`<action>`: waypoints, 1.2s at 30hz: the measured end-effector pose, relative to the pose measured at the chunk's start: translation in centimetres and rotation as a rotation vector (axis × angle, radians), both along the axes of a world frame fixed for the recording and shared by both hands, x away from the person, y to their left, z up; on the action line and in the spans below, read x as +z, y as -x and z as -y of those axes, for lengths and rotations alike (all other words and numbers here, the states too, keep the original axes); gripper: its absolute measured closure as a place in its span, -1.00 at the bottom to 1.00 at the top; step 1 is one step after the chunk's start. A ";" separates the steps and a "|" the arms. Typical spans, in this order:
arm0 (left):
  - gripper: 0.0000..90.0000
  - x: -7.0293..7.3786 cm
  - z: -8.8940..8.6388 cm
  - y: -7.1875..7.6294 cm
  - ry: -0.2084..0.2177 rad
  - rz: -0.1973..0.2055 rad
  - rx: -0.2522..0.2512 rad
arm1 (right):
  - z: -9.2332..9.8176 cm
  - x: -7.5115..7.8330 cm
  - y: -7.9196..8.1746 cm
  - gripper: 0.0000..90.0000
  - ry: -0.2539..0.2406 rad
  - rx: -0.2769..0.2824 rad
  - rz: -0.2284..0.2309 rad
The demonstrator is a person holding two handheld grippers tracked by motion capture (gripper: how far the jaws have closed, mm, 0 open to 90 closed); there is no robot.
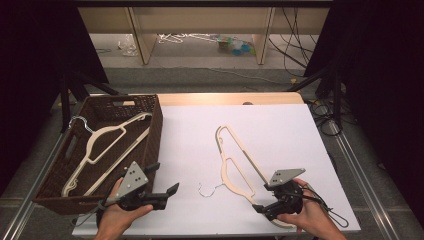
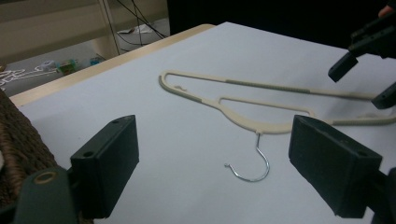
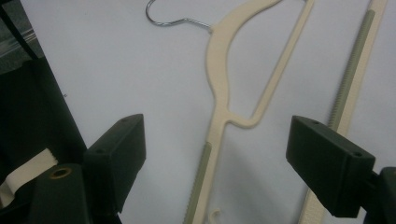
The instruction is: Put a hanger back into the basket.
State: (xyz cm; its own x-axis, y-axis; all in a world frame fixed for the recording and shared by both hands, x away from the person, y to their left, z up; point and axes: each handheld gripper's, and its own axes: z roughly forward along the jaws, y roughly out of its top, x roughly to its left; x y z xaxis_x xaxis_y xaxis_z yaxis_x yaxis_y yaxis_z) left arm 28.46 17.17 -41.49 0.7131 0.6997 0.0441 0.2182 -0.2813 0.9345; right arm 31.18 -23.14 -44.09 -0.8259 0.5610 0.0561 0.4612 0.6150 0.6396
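The cream hanger [image 1: 235,160] lies flat on the white sheet [image 1: 280,130], its wire hook [image 1: 209,190] pointing toward 7 o'clock and its far tip toward 12. It is the one I judge I am working on, and nothing has hold of it yet. My right gripper [image 1: 259,208] sits at the hanger's 5 o'clock end, jaws spread wide with one of the hanger's arms on the sheet between them, pads clear of it. In the right gripper view that arm [image 3: 212,154] runs up between the two black jaws. My left gripper [image 1: 162,182] hovers at about 8 o'clock from the hook, jaws wide and empty, looking straight at the hook [image 2: 254,161]. Out at 9 o'clock stands the basket [image 1: 155,125], with one hanger [image 1: 107,145] already lying inside. So I reckon one is stowed and this second one is left: grip, lift, carry over, drop in
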 end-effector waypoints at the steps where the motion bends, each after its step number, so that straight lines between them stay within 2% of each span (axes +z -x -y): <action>1: -0.65 -0.6 0.3 0.2 -0.011 -0.003 -0.013 | 0.0 0.1 0.1 -0.52 0.007 0.001 -0.024; 4: -0.65 -1.2 0.7 0.4 -0.020 -0.013 -0.036 | 0.0 -0.1 0.1 -0.49 0.007 -0.003 -0.014; 6: -0.65 -1.7 1.1 0.7 -0.067 0.010 -0.042 | 0.0 -0.1 0.1 -0.47 0.019 0.009 -0.020; 8: -0.64 -2.1 1.3 0.9 -0.061 -0.001 -0.055 | -0.3 -0.4 0.2 -0.44 0.026 0.002 -0.017; 10: -0.65 -2.2 1.3 0.9 -0.078 0.009 -0.058 | -0.4 -0.6 0.3 -0.40 0.040 0.003 -0.025; 12: -0.65 -2.3 1.3 1.0 -0.077 0.004 -0.060 | -0.6 -0.7 0.3 -0.39 0.048 0.007 -0.028; 14: -0.65 -2.5 1.2 1.1 -0.080 0.009 -0.055 | -0.9 -0.8 0.4 -0.35 0.076 0.018 -0.048; 16: -0.65 -2.6 1.2 1.2 -0.077 -0.003 -0.055 | -1.0 -0.9 0.4 -0.33 0.078 0.018 -0.045; 19: -0.65 -2.6 1.2 1.1 -0.073 0.005 -0.055 | -1.3 -1.1 0.2 -0.29 0.095 0.030 -0.052; 21: -0.65 -2.6 1.2 1.1 -0.067 0.001 -0.051 | -1.5 -1.4 0.1 -0.28 0.104 0.016 -0.054; 22: -0.65 -2.6 1.2 1.1 -0.077 0.007 -0.056 | -1.6 -1.6 -0.1 -0.22 0.119 0.016 -0.057; 24: -0.65 -2.7 1.3 1.0 -0.066 0.003 -0.052 | -1.6 -1.8 -0.2 -0.19 0.116 0.019 -0.063; 30: -0.65 -2.7 1.2 0.9 -0.075 -0.002 -0.050 | -2.1 -2.2 -0.8 0.00 0.153 0.009 -0.096; 31: -0.65 -2.7 1.2 0.9 -0.072 -0.006 -0.045 | -2.3 -2.3 -0.8 0.07 0.169 0.010 -0.113; 32: -0.65 -2.8 1.2 0.9 -0.075 -0.006 -0.046 | -2.3 -2.3 -0.8 0.07 0.169 0.010 -0.113; 33: -0.64 -2.8 1.2 0.9 -0.074 -0.010 -0.044 | -2.5 -2.5 -0.8 0.13 0.196 0.017 -0.120; 36: -0.64 -2.7 1.2 0.9 -0.076 -0.006 -0.045 | -2.6 -2.4 -0.7 0.20 0.208 0.014 -0.119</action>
